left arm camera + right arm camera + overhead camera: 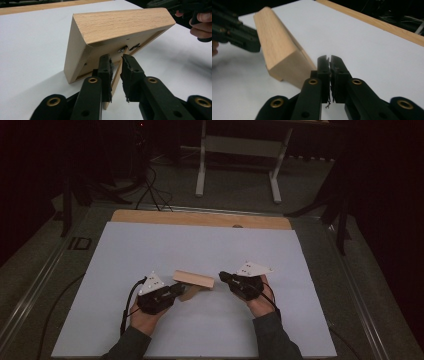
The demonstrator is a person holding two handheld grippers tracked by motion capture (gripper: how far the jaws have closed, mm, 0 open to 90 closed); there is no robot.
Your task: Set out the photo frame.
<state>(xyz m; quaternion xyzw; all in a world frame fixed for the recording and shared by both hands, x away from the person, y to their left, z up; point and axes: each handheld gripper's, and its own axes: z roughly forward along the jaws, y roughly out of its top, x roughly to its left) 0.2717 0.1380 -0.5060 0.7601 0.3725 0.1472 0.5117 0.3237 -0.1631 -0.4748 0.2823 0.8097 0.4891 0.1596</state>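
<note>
While one pale wooden frame (194, 280) stands tilted on its back strut (115, 80) near the worktop's (165, 245) near edge, midway between the side edges, its long axis runs left to right, back toward the person. Two tools flank it: left tool (116, 58) has its jaws around the strut, right tool (330, 58) is closed on nothing just beside the frame's end.

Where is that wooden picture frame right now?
In the high view, the wooden picture frame stands near the white table's front middle, between the left hand-held gripper and the right.
</note>
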